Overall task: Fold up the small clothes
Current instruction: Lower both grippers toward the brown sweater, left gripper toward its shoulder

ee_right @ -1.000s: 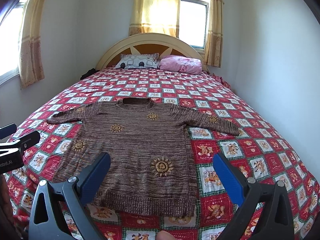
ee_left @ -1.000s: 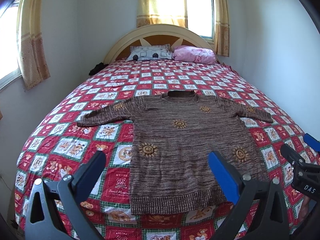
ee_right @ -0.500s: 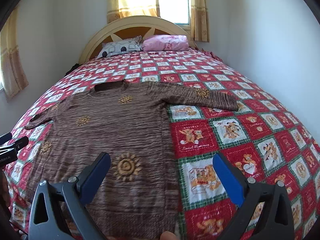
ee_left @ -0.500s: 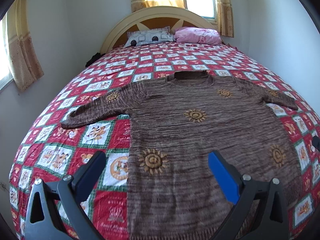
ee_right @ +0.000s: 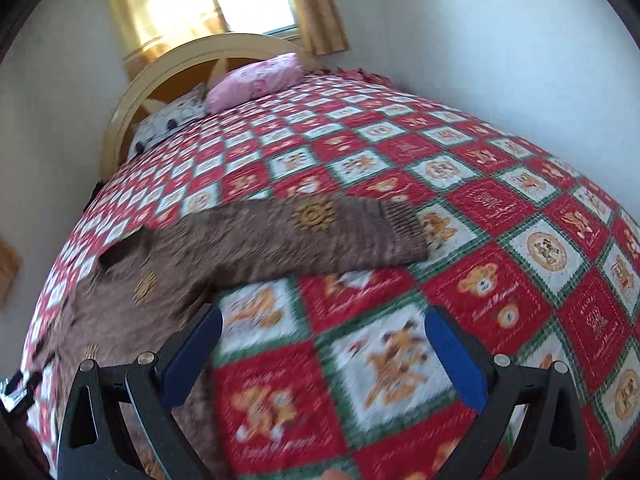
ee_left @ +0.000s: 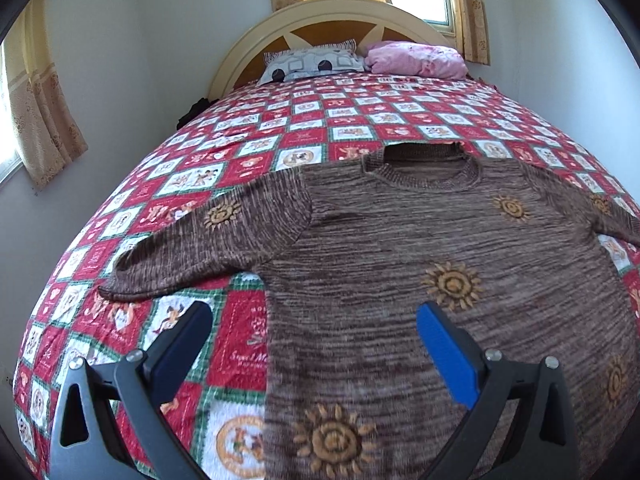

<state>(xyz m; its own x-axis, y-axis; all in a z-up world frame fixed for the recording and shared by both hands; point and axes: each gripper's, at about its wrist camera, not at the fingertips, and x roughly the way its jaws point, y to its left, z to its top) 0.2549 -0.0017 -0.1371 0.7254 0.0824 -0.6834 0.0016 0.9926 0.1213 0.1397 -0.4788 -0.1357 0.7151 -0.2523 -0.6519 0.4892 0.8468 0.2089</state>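
Observation:
A brown knit sweater (ee_left: 400, 240) with orange sun motifs lies flat, front up, on the bed, sleeves spread. My left gripper (ee_left: 316, 340) is open and empty, low over the sweater's left side edge, below the left sleeve (ee_left: 192, 252). My right gripper (ee_right: 324, 348) is open and empty, over bare quilt just below the right sleeve (ee_right: 304, 236), whose ribbed cuff (ee_right: 404, 228) points right. The sweater's body shows at the left of the right wrist view (ee_right: 120, 312).
The bed has a red, white and green patchwork quilt (ee_left: 304, 120). A grey patterned pillow (ee_left: 312, 62) and a pink pillow (ee_left: 416, 58) lie at the cream headboard (ee_left: 320, 12). Walls stand close on both sides; curtained windows are behind.
Both grippers have moved forward and lower over the bed. The left is now over the sweater's left side; the right swung right towards the right sleeve. Both stay open.

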